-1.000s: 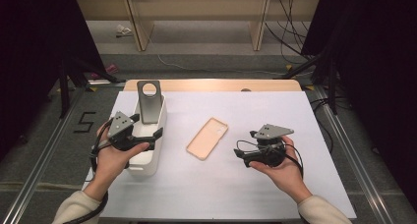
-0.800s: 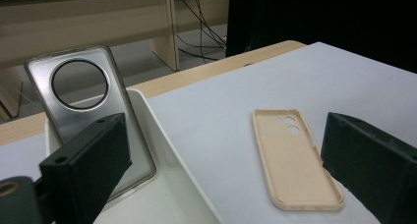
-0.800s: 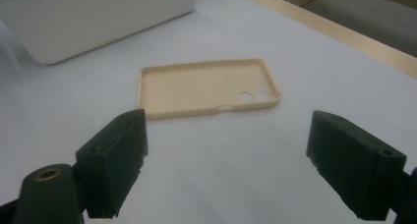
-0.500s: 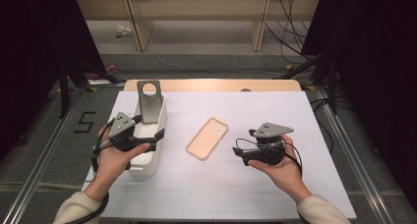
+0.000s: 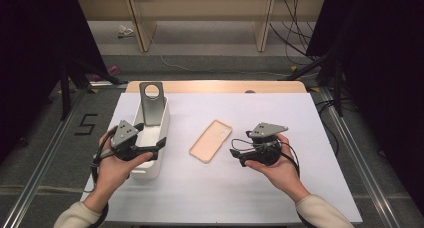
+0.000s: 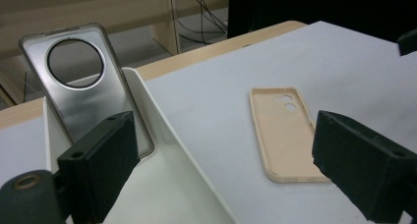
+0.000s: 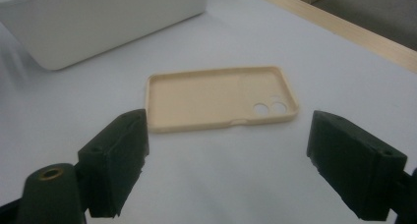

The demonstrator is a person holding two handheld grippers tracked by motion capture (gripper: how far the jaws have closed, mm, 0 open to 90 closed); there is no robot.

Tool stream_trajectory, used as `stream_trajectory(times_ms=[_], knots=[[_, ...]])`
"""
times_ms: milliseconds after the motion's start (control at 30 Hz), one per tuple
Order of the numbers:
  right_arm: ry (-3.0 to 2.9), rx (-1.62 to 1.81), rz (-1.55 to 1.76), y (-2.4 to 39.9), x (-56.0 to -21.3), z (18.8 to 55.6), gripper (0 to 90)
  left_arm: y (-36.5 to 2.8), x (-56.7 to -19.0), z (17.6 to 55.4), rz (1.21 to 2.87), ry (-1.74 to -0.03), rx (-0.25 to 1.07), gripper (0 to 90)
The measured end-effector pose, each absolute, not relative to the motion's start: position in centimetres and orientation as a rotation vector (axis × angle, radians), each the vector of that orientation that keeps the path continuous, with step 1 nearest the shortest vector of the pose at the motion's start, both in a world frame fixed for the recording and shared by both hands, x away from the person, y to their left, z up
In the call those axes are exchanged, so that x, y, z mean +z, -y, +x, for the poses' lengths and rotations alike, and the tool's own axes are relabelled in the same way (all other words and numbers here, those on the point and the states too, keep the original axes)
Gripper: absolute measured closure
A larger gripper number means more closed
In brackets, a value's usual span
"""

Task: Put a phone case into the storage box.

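While the beige phone case (image 5: 211, 140) lies flat on the white table (image 5: 310, 178), long axis one-to-seven o'clock, the right gripper (image 5: 239, 150) sits nearer, at its three o'clock, jaws spread, empty. Left gripper (image 5: 159, 144), spread though just narrowing, hangs over the white bin (image 5: 161, 119).

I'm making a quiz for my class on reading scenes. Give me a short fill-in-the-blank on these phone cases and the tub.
1. The beige phone case lies flat on the white ____.
2. The grey phone case stands leaning inside the white ____.
3. The grey case has one large ____ hole.
4. The beige case lies between the left hand-held gripper and the ____ one.

Missing words: table; tub; round; right
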State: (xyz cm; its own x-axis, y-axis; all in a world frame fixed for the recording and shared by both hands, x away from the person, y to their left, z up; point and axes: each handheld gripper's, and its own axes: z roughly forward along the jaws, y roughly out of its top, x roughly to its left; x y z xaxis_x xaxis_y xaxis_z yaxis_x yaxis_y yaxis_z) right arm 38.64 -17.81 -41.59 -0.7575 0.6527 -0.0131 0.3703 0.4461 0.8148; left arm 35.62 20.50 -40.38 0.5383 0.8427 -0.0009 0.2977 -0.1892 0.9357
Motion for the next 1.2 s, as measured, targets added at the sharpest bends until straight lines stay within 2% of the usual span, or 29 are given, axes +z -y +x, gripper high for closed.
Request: stream_trajectory(times_ms=[167,367,533,633,700,1200], knots=[[-2.407,1.217,0.887,16.6,-41.8,40.0,26.0,-20.4,-41.0,34.9,1.746,-0.942,0.656,9.8],[-2.508,1.162,0.869,14.1,-42.4,41.5,49.0,-20.2,-41.6,34.2,1.758,-0.929,0.643,9.8],[-2.605,1.066,0.839,12.0,-43.2,42.4,76.3,-20.1,-41.9,34.1,1.762,-0.927,0.636,9.8],[-2.643,1.034,0.829,10.9,-43.5,42.8,87.4,-20.1,-41.8,34.0,1.758,-0.931,0.639,9.8],[-2.666,1.014,0.836,10.2,-43.8,42.9,90.0,-20.1,-41.9,34.0,1.76,-0.929,0.636,9.8],[-2.761,0.861,0.884,7.4,-46.4,43.7,90.0,-20.2,-42.0,34.1,1.763,-0.936,0.632,10.0]])
